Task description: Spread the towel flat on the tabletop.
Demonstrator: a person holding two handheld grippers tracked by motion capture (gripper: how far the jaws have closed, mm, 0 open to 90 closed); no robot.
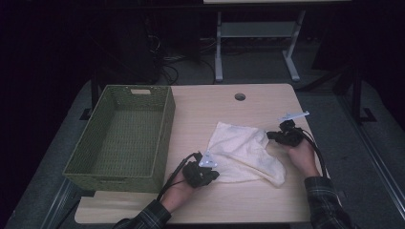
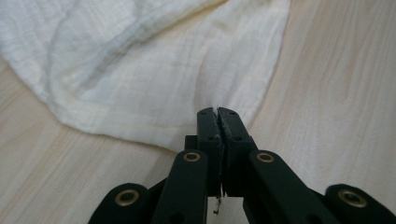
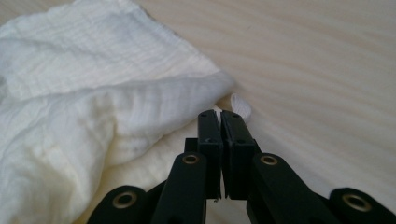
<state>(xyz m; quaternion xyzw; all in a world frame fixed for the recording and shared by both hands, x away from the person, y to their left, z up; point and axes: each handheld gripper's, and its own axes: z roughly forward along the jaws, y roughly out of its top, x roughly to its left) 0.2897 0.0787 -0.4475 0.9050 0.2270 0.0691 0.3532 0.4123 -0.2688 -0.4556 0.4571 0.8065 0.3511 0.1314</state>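
Nearest the camera, at the near edge of the wooden table (image 1: 229, 205), the left gripper (image 1: 206, 175) is seen with its jaws pressed together on the near-left edge of the cream cloth (image 1: 243, 152); a sliver of fabric is pinched between the tips in the left gripper view (image 2: 218, 116). The right gripper (image 1: 276, 136) is held at the cloth's right corner, its jaws likewise closed, and the fabric (image 3: 84, 116) appears to be caught at the tips, though the hold is less plainly shown. The cloth is spread crumpled at the middle of the table, right of the green woven basket (image 1: 165, 138) and apart from it. Folding or lifting seems to be in hand. Both grips should be kept firm, the corners raised together and evenly, and the cloth drawn taut so that wrinkles are smoothed before it is folded or carried left.
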